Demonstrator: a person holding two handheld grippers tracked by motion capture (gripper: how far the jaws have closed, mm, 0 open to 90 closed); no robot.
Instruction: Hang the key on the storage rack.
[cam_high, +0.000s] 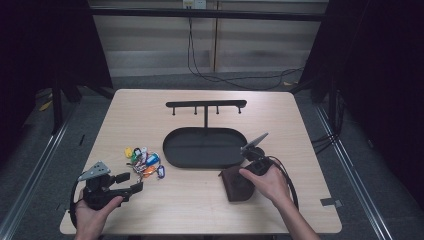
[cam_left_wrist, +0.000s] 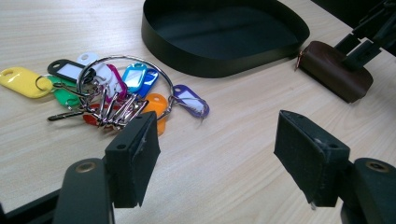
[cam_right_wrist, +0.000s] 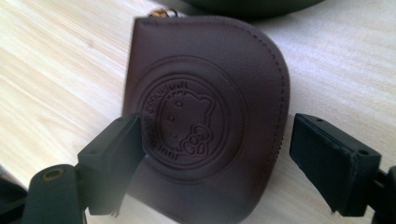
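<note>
- We see a black oval tray (cam_high: 172, 150) mid-counter (cam_high: 200, 200), with a T-shaped hook rack (cam_high: 206, 105) rising from its far edge.
- Key bunch (cam_high: 144, 161) lies flat on the counter just left of the tray: one big ring with coloured tags in yellow, green, blue, orange, purple and white, plus metal clips.
- Left gripper (cam_high: 131, 182) sits near the counter's front left corner, jaws spread wide and empty; in its own view the keys (cam_left_wrist: 116, 91) lie just past the left jaw, which covers part of the orange tag.
- Brown leather pouch (cam_high: 236, 184) lies flat just in front of the tray's right end, apart from the keys.
- Right gripper (cam_right_wrist: 215, 158) is down over the pouch (cam_right_wrist: 205, 116), jaws open and straddling it. Left jaw overlaps the pouch edge; right jaw stands just beside the stitched edge. We can't tell whether either pad touches it.
- Pouch has an embossed round cartoon emblem; its lettering is too blurred to read.
- In the high view the right hand (cam_high: 270, 182) hides the right gripper's jaws.
</note>
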